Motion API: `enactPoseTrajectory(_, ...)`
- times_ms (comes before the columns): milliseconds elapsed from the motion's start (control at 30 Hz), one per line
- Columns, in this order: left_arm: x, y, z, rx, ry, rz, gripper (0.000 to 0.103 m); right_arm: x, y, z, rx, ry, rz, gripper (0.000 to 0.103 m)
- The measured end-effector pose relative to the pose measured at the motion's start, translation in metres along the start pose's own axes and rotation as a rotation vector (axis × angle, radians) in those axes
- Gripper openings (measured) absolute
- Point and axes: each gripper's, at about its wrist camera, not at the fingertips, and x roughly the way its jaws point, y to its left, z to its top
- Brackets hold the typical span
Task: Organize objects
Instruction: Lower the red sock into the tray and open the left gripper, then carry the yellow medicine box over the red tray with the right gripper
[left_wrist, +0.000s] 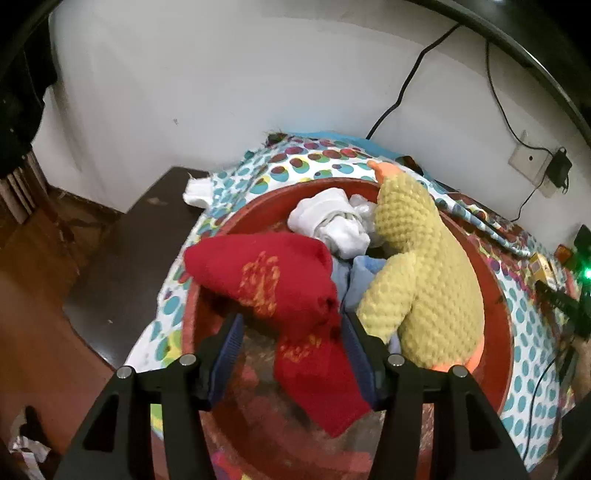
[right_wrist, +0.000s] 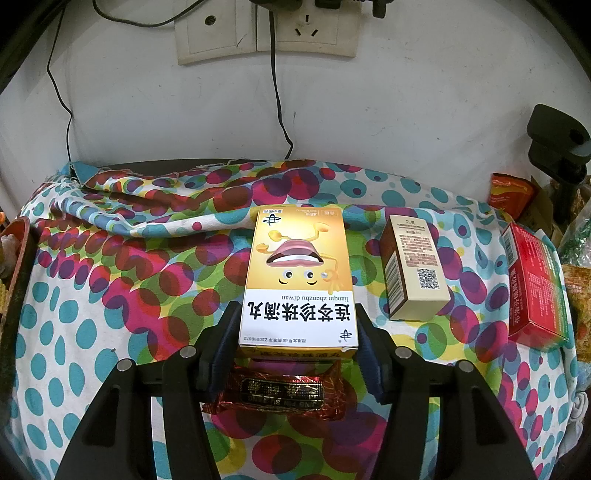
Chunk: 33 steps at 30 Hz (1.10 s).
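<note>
Right gripper (right_wrist: 297, 325) clamped on the yellow medicine box (right_wrist: 297, 277), long axis pointing away toward the wall, left gripper (left_wrist: 291, 332) wide apart around a red sock (left_wrist: 280, 295), no squeeze

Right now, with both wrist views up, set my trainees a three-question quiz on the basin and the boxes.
1. True or false: the red sock lies in the red basin.
2. What does the right gripper clamp? A yellow box B brown box C red box
3. Which toy lies beside the sock?

Key:
1. True; left gripper open around it.
2. A, the yellow box.
3. The yellow plush duck.
</note>
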Motion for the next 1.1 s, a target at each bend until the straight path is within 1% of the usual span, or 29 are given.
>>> enactPoseTrajectory(67, -0.010, -0.006, -0.007, 0.029, -0.026, 0.021, 0.056, 0.000, 0.000, 0.000, 0.001, 0.000, 0.002, 0.055)
enactPoseTrajectory(100, -0.015, -0.010, -0.010, 0.041, -0.037, 0.030, 0.056, -0.001, 0.001, 0.000, 0.001, -0.001, 0.003, 0.053)
enactPoseTrajectory(133, -0.022, -0.014, -0.015, 0.050, -0.048, 0.030, 0.056, 0.000, 0.001, 0.000, -0.004, -0.004, -0.005, 0.048)
enactPoseTrajectory(200, -0.033, -0.021, -0.026, 0.060, -0.065, 0.017, 0.056, 0.001, 0.001, 0.000, -0.021, -0.008, -0.025, 0.048)
enactPoseTrajectory(333, -0.055, -0.038, -0.049, 0.075, -0.106, 0.018, 0.056, 0.004, -0.007, 0.001, -0.009, -0.006, -0.010, 0.048)
enactPoseTrajectory(400, -0.061, -0.048, -0.059, 0.093, -0.110, 0.027, 0.056, 0.006, -0.010, 0.003, -0.012, -0.008, -0.010, 0.048)
enactPoseTrajectory(500, -0.066, -0.060, -0.074, 0.109, -0.123, 0.027, 0.056, 0.005, -0.014, 0.003, -0.031, -0.038, -0.018, 0.048)
enactPoseTrajectory(567, -0.069, -0.069, -0.084, 0.122, -0.138, -0.005, 0.056, 0.005, -0.012, 0.006, -0.041, -0.056, -0.024, 0.048)
enactPoseTrajectory(667, -0.068, -0.077, -0.092, 0.144, -0.130, -0.034, 0.056, 0.010, -0.018, 0.008, -0.051, -0.055, -0.040, 0.048)
enactPoseTrajectory(800, -0.075, -0.079, -0.097, 0.170, -0.146, -0.015, 0.056, 0.016, -0.025, 0.011, -0.059, -0.057, -0.051, 0.048)
enactPoseTrajectory(833, -0.077, -0.079, -0.097, 0.175, -0.151, 0.002, 0.056, 0.017, -0.027, 0.011, -0.061, -0.060, -0.052, 0.048)
enactPoseTrajectory(933, -0.080, -0.074, -0.097, 0.161, -0.165, 0.019, 0.056, 0.018, -0.035, 0.013, -0.063, -0.082, -0.054, 0.048)
enactPoseTrajectory(1033, -0.080, -0.071, -0.102, 0.141, -0.162, 0.026, 0.056, 0.017, -0.035, 0.011, -0.057, -0.102, -0.064, 0.048)
enactPoseTrajectory(1100, -0.079, -0.069, -0.105, 0.130, -0.160, 0.045, 0.056, 0.018, -0.039, 0.011, -0.048, -0.103, -0.066, 0.048)
